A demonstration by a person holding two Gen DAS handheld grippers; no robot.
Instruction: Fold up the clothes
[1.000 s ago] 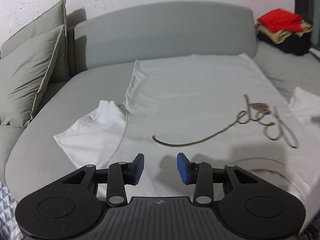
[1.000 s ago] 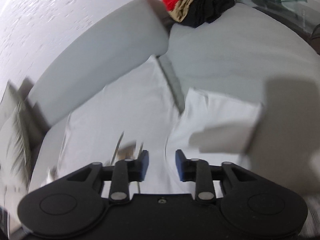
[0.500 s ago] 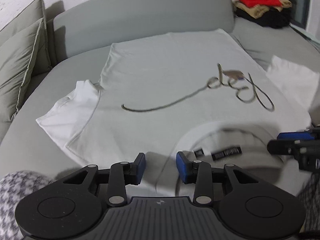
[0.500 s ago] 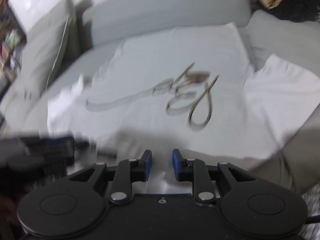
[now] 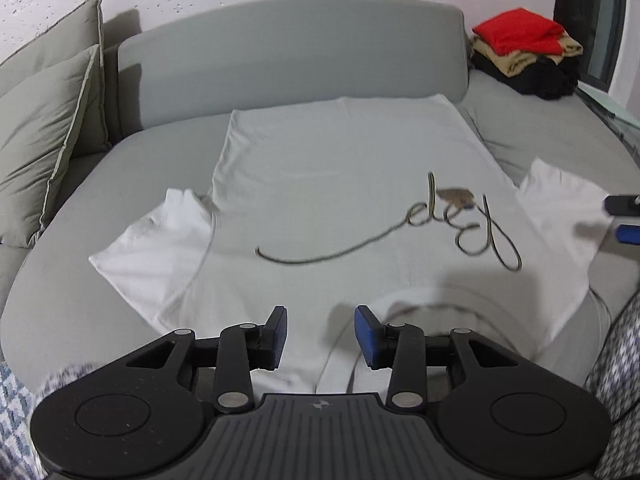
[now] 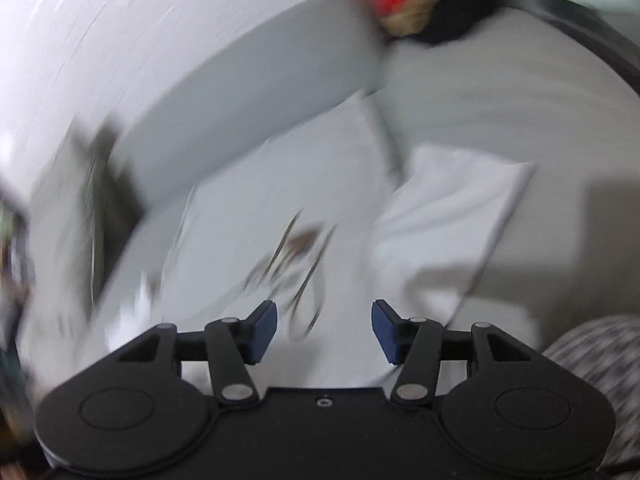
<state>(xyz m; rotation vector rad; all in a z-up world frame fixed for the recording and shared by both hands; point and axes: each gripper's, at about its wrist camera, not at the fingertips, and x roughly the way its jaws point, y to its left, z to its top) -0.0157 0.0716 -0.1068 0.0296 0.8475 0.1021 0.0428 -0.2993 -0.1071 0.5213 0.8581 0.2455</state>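
A white T-shirt (image 5: 328,184) with a brown script print lies flat on a grey sofa bed (image 5: 80,308), collar toward me and sleeves spread. My left gripper (image 5: 320,334) is open and empty, just above the shirt left of the collar. My right gripper (image 6: 324,330) is open and empty, over the shirt's right part near the right sleeve (image 6: 452,216); its view is motion-blurred. The right gripper's blue fingertips (image 5: 626,234) also show at the right edge of the left wrist view, beside the right sleeve (image 5: 560,208).
Grey cushions (image 5: 40,128) stand at the left. A curved grey backrest (image 5: 296,48) runs along the back. A pile of folded red, tan and black clothes (image 5: 524,56) sits at the back right. Patterned fabric (image 5: 616,360) shows at the near right edge.
My left gripper has moved forward and opened a little wider over the collar area. My right gripper has swung right toward the right sleeve and opened wider.
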